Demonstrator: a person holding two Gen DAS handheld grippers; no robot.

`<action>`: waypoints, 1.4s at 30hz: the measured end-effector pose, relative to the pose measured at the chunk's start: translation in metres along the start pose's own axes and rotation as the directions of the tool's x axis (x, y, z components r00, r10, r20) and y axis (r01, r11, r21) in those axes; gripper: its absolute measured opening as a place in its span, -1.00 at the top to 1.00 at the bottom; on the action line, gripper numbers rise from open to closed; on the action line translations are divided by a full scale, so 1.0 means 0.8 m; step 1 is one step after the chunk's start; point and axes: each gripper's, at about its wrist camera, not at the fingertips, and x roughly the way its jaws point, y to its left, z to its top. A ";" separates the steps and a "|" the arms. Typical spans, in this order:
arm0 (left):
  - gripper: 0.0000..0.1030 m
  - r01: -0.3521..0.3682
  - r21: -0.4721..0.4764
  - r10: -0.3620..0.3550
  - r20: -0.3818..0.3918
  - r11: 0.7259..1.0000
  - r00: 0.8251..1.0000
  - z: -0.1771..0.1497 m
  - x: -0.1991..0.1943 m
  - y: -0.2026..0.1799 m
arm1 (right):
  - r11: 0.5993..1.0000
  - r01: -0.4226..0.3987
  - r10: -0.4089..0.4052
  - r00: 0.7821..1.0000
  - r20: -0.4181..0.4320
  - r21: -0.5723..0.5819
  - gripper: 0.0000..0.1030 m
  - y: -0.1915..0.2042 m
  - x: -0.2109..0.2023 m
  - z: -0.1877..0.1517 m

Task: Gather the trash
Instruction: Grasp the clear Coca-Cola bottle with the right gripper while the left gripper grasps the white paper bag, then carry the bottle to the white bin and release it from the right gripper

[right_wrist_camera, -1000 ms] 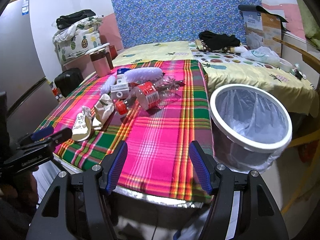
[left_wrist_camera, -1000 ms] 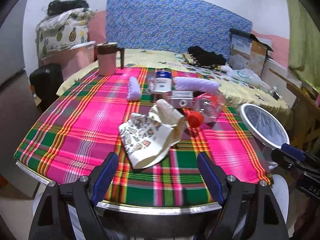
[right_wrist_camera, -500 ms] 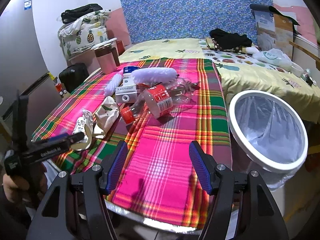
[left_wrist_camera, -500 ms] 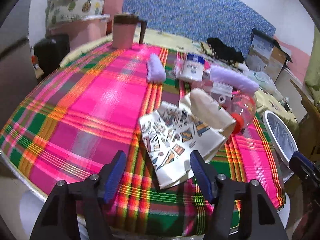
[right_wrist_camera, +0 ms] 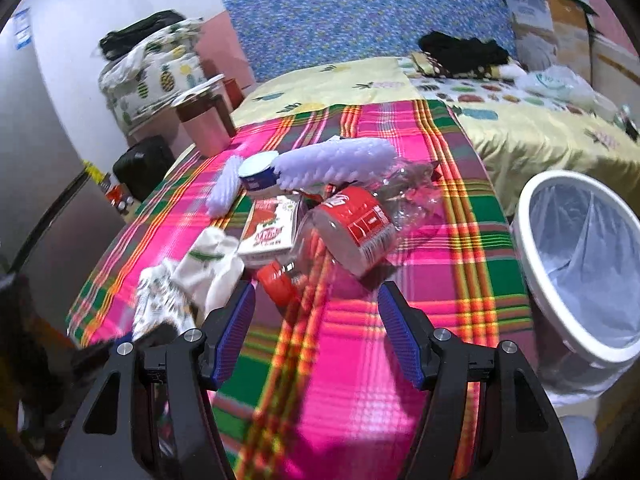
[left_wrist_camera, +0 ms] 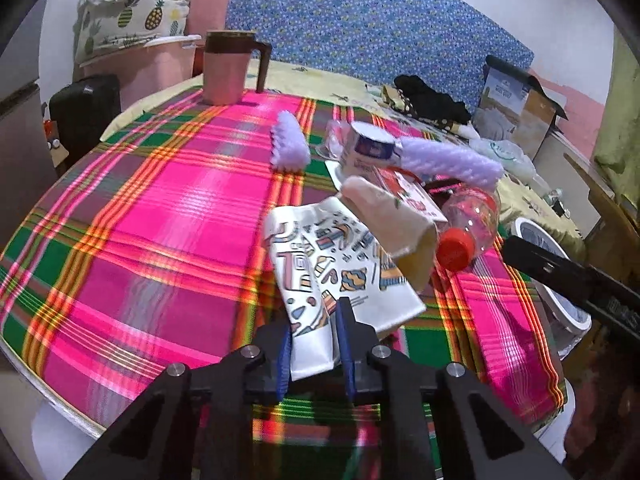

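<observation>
A pile of trash lies on the plaid tablecloth (left_wrist_camera: pixel 160 216). My left gripper (left_wrist_camera: pixel 314 336) is shut on the near end of a white patterned paper bag (left_wrist_camera: pixel 332 272), which also shows in the right wrist view (right_wrist_camera: pixel 156 300). Beside it lie a crushed plastic bottle (right_wrist_camera: pixel 352 232) with a red cap (left_wrist_camera: pixel 454 248), a red and white carton (right_wrist_camera: pixel 268 232), a small white tub (left_wrist_camera: pixel 368 152) and purple foam pieces (left_wrist_camera: pixel 448 160). My right gripper (right_wrist_camera: pixel 316 332) is open and empty, just short of the bottle's cap. A white bin (right_wrist_camera: pixel 588 264) with a clear liner stands at the table's right.
A pink mug (left_wrist_camera: pixel 226 68) stands at the table's far left. A bed (right_wrist_camera: pixel 520 120) with yellow fruit-print sheets lies behind the table. A black case (left_wrist_camera: pixel 84 108) and a pink box stand to the left. A cardboard box (left_wrist_camera: pixel 516 100) is at the back right.
My left gripper has moved forward and shut on the patterned bag. My right gripper has moved forward and left toward the bottle, still open.
</observation>
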 end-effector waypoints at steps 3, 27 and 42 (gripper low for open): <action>0.65 -0.001 0.000 0.001 0.020 1.000 1.000 0.001 -0.006 0.010 | 0.996 0.055 -0.057 0.998 0.021 0.068 -0.27 -0.002 0.006 0.003; 0.66 0.038 -0.003 -0.038 0.040 0.999 0.998 0.014 -0.002 0.038 | 0.943 0.142 -0.122 0.989 -0.083 0.301 -0.47 -0.018 0.052 0.036; 0.66 0.020 0.002 -0.020 0.069 1.000 0.997 0.015 -0.020 0.026 | 0.971 0.096 -0.084 0.994 -0.067 0.217 -0.37 -0.033 0.009 0.015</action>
